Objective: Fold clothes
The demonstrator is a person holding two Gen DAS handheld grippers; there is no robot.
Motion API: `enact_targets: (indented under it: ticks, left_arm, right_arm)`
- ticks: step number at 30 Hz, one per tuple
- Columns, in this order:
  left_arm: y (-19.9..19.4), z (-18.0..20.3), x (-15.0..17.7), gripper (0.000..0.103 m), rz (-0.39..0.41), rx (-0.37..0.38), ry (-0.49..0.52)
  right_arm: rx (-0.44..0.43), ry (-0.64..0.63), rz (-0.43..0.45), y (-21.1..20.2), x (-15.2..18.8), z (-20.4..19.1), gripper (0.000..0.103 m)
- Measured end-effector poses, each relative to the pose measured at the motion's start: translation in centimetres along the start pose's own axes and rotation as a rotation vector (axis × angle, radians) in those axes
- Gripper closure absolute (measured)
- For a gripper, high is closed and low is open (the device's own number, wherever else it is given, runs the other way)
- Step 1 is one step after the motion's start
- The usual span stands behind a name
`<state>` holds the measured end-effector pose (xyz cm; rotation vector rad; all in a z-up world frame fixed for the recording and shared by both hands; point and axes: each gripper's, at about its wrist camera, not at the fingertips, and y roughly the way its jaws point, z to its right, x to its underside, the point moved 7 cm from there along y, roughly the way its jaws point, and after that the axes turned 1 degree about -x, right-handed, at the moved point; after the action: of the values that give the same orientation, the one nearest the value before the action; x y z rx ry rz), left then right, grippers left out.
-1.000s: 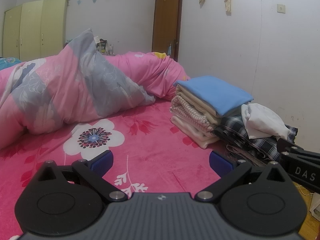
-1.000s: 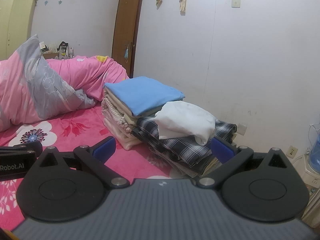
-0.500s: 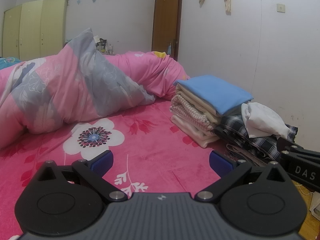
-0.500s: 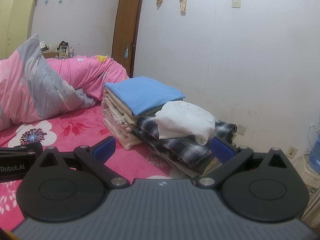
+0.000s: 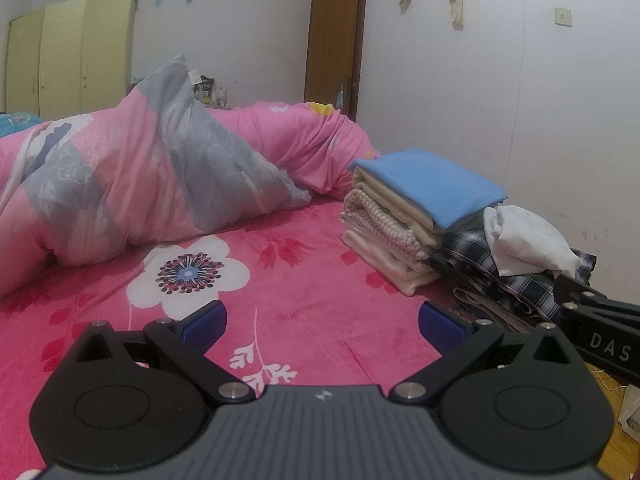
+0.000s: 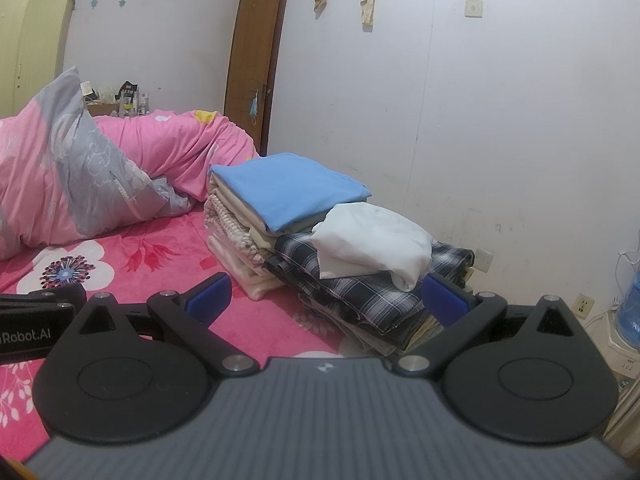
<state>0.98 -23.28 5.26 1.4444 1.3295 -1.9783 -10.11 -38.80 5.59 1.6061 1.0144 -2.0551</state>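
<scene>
Pink floral bedsheet (image 5: 304,308) lies bare under my spread, empty left gripper (image 5: 322,326) and right gripper (image 6: 326,300); the limp, light white garment (image 6: 372,246) on the plaid pile (image 6: 360,292) probably wants pinching at an edge.

The left gripper (image 5: 322,324) is built of matte black links around a ribbed grey body, with two round black discs, silver pivot screws and blue pads (image 5: 204,326) on its fingertips. The right gripper (image 6: 326,300) is made alike, with blue pads (image 6: 210,300). White lettering "DAS" is seen on one side bar, "Robot.AI" on the other.
</scene>
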Motion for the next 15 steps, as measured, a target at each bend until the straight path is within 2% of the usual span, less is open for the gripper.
enact_targets:
  ticks: [15]
  left_arm:
    - [-0.10, 0.05, -0.07, 0.000, 0.002, -0.002, 0.001]
  right_arm:
    - [-0.001, 0.001, 0.004, -0.14, -0.05, -0.06, 0.001]
